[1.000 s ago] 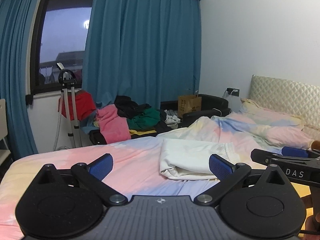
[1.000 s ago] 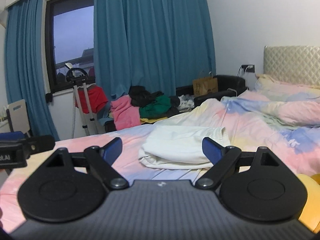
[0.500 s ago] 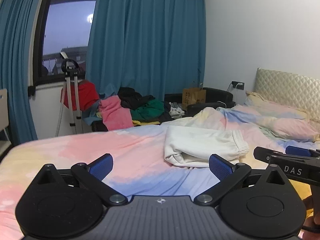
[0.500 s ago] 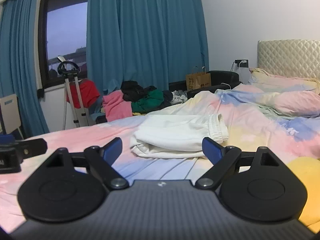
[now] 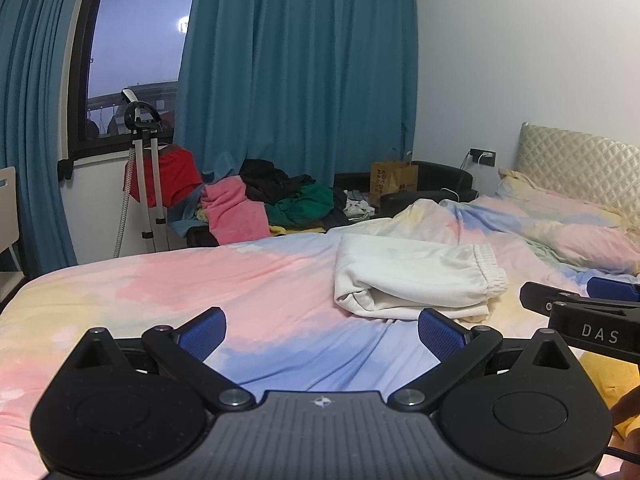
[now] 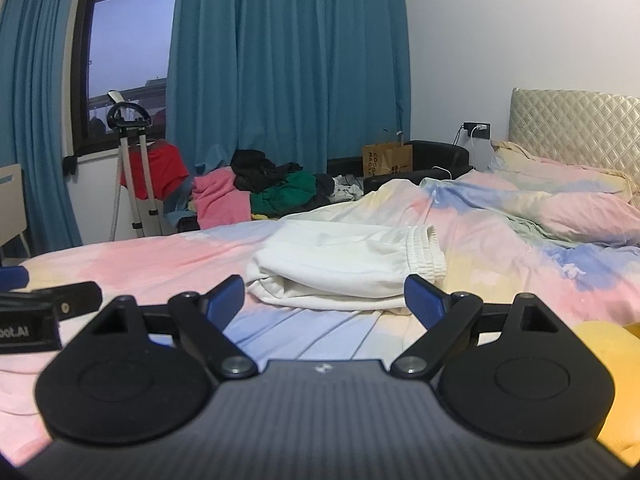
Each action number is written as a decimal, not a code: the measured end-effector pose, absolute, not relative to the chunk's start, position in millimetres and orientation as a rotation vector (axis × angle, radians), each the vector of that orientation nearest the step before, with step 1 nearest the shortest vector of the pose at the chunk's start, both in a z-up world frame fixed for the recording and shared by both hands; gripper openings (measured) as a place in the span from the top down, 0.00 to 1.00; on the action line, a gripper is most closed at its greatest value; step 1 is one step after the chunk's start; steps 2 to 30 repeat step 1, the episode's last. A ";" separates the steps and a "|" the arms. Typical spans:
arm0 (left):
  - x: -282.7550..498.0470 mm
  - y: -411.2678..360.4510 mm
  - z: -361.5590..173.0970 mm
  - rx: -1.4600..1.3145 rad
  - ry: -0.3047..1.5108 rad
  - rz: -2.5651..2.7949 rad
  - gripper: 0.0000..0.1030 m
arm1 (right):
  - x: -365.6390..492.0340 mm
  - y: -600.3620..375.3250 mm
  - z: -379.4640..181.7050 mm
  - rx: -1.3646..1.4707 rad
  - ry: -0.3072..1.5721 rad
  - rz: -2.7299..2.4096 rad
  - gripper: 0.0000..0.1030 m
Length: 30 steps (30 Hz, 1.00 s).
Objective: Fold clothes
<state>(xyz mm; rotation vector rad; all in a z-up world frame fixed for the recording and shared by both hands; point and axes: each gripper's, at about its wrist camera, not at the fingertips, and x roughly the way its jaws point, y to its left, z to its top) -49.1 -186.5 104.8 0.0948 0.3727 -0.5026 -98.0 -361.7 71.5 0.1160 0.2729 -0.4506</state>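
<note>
A folded white garment [image 5: 416,280] with an elastic waistband on its right end lies on the pastel bed [image 5: 200,280]; it also shows in the right wrist view [image 6: 344,268]. My left gripper [image 5: 320,330] is open and empty, hovering over the bed short of the garment. My right gripper [image 6: 324,300] is open and empty, just in front of the garment's near edge. The right gripper's fingers [image 5: 580,304] show at the right edge of the left wrist view, the left gripper's fingers [image 6: 52,300] at the left edge of the right wrist view.
A pile of clothes [image 5: 272,204] in pink, black and green lies beyond the bed under blue curtains. A stand with a red garment [image 5: 160,180] is by the window. Pillows [image 6: 568,208] and a headboard are at the right. A yellow item [image 6: 600,340] lies near right.
Both grippers have moved slightly closer to the bed and the white garment, which now looks larger and lower in both views. Both stay open.
</note>
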 end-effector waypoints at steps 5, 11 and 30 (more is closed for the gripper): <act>-48.5 -186.7 104.5 0.095 0.374 -0.503 0.00 | -98.2 -361.2 71.7 0.114 0.273 -0.452 0.14; -48.5 -186.7 104.5 0.095 0.374 -0.503 0.00 | -98.2 -361.2 71.7 0.114 0.273 -0.452 0.14; -48.5 -186.7 104.5 0.095 0.374 -0.503 0.00 | -98.2 -361.2 71.7 0.114 0.273 -0.452 0.14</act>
